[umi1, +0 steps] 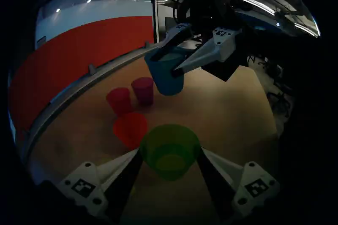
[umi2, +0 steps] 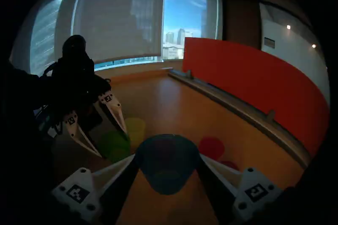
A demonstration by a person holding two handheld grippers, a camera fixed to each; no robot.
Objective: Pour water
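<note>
green cup [umi1: 170,151], blue cup [umi2: 167,168], red partition [umi2: 262,85]

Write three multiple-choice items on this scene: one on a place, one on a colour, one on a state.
1. The red cups stand: A on the table; B on a shelf; C on a chair.
2. The cup in the left tool is: A red; B green; C white.
3. The right tool is: A open, empty; B shut on the blue cup; C shut on a plate.

1 A, they rest on the wooden top. 2 B, the green cup sits in its grip. 3 B, it clamps that cup from both sides.
</note>
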